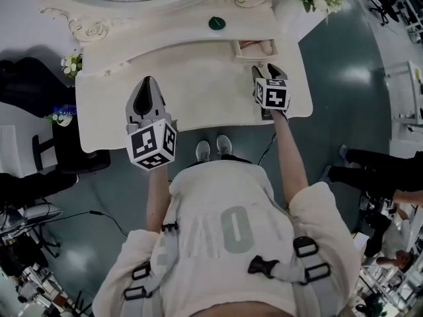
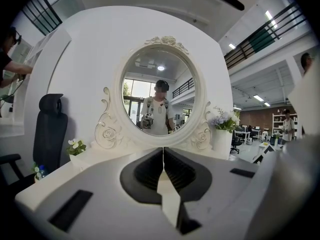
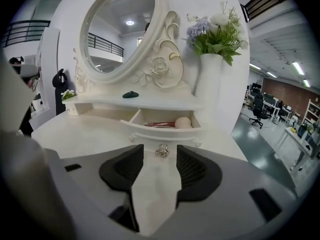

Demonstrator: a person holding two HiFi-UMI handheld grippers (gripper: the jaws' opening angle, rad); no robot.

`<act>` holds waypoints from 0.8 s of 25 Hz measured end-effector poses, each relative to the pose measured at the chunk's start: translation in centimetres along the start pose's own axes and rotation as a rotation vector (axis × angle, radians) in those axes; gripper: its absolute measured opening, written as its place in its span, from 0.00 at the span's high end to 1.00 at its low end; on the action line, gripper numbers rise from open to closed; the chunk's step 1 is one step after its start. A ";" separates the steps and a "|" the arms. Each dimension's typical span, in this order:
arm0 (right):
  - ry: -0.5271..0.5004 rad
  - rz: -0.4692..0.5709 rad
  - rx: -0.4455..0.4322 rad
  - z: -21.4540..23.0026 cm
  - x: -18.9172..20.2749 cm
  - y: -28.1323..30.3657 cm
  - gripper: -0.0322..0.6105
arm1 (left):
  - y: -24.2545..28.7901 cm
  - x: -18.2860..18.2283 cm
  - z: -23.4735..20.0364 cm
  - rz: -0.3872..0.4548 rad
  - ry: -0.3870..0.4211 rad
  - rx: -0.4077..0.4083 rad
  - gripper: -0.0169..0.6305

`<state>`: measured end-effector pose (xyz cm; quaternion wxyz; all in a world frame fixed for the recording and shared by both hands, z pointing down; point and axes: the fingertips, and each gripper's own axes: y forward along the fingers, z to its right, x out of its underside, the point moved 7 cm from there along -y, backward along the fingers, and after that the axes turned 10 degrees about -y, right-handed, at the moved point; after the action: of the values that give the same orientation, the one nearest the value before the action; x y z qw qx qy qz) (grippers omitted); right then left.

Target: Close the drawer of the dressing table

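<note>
At the left, the left gripper (image 1: 148, 84) hangs over the pale surface (image 1: 198, 88). Its jaws are pressed together with nothing between them, and it points toward the oval mirror (image 2: 161, 94). Further right, a small dark green object (image 1: 217, 23) lies on the raised shelf (image 1: 158, 32). Right of that, under the shelf, the drawer (image 1: 254, 47) stands pulled out near the surface's right end, with a red stick-like item (image 3: 159, 124) and a pale round thing (image 3: 183, 122) inside. The right gripper (image 1: 268, 70) is just in front of it, its jaws about half apart and holding nothing. The drawer's small silver knob (image 3: 161, 151) sits in line with the gap, and the pads do not appear to press on it. A white vase (image 3: 210, 84) of flowers stands at the far right.

The drawer looks like light, rigid painted wood that should slide straight in. The knob is small, ornate and probably slippery, so pinching it seems unnecessary. A flat, gentle push on the middle of the front panel (image 3: 145, 132) should keep the drawer from skewing and the loose contents from rolling.
</note>
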<state>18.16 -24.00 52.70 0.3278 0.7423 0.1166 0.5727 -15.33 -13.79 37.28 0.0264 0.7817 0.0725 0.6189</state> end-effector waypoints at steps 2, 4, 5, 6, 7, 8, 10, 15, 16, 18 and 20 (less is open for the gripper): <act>-0.004 -0.019 0.002 0.0 0.4 0.6 0.66 | 0.0 0.1 -0.1 -0.004 0.001 -0.005 0.94; -0.010 -0.030 0.006 0.0 0.7 1.0 0.68 | 0.0 0.2 -0.1 -0.007 0.001 -0.010 0.94; -0.012 -0.033 0.007 0.0 0.8 1.1 0.70 | 0.0 0.3 -0.2 -0.008 0.001 -0.013 0.94; -0.013 -0.036 0.008 0.0 0.8 1.3 0.71 | 0.0 0.3 -0.3 -0.009 0.001 -0.017 0.94; -0.013 -0.037 0.009 0.0 0.9 1.4 0.73 | 0.0 0.4 -0.4 -0.010 0.000 -0.021 0.94; -0.014 -0.039 0.011 0.0 0.9 1.5 0.74 | 0.0 0.4 -0.4 -0.011 -0.001 -0.026 0.94; -0.014 -0.040 0.018 0.1 1.0 1.6 0.77 | -0.1 0.6 -0.6 -0.013 -0.002 -0.034 0.94; -0.029 -0.035 0.021 0.2 1.1 1.6 0.79 | -0.1 0.8 -0.7 -0.016 -0.006 -0.043 0.94; -0.030 -0.033 0.021 0.1 1.1 1.6 0.79 | 0.0 0.8 -0.6 -0.016 -0.006 -0.043 0.94; -0.031 -0.034 0.019 0.2 1.1 1.5 0.79 | 0.0 0.8 -0.5 -0.017 -0.006 -0.042 0.94; -0.035 -0.035 0.016 0.2 1.0 1.5 0.79 | 0.1 0.8 -0.4 -0.017 -0.005 -0.041 0.94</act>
<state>18.36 -24.68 54.40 0.3340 0.7526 0.1284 0.5527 -15.58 -13.80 38.16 0.0482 0.7820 0.0664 0.6179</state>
